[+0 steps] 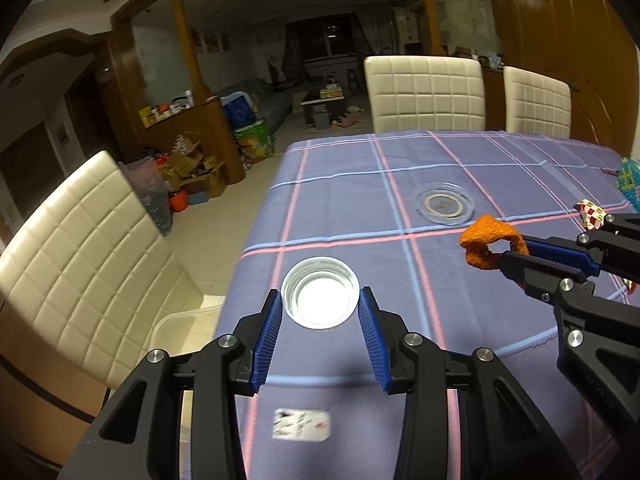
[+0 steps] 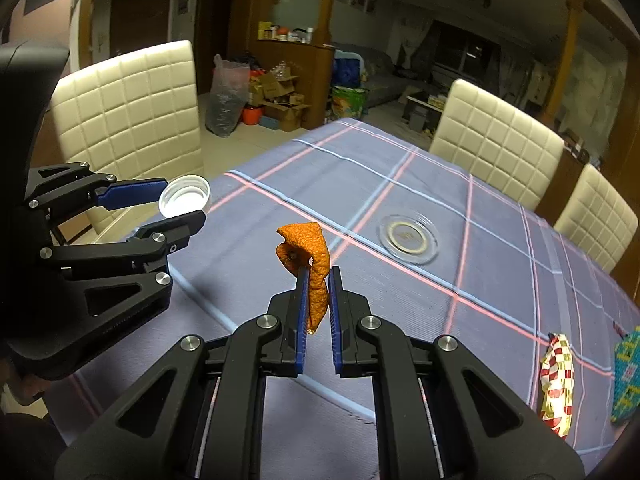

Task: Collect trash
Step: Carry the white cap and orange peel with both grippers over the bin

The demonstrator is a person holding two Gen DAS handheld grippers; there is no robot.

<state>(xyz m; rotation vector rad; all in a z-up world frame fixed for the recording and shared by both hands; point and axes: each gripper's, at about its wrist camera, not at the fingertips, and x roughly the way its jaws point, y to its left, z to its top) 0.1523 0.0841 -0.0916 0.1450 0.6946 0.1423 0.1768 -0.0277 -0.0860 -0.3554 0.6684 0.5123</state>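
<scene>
Two pieces of trash are already off the worktop [image 1: 340,184] and in hand. The left gripper [image 1: 320,306] is clamped on a white bottle cap [image 1: 320,299], its blue pads pressing the rim from both sides, open side toward the camera. The right gripper [image 2: 318,276] is closed on a curled strip of orange peel [image 2: 310,254], which stands up between its nearly touching pads. In the left wrist view the peel sits at about three o'clock from the cap, both carried above the checked cloth. Neither piece has been dropped anywhere yet. A translucent bin [image 1: 180,322] shows beside the worktop at roughly eight o'clock from the cap and looks like the likely place for them. More remains: a red-and-white checked wrapper [image 2: 556,380] lies on the cloth at four o'clock from the peel, with a blue patterned packet [image 2: 628,376] just beyond it. A clear glass dish [image 2: 408,238] sits near the middle; whether it counts as trash I cannot tell.
</scene>
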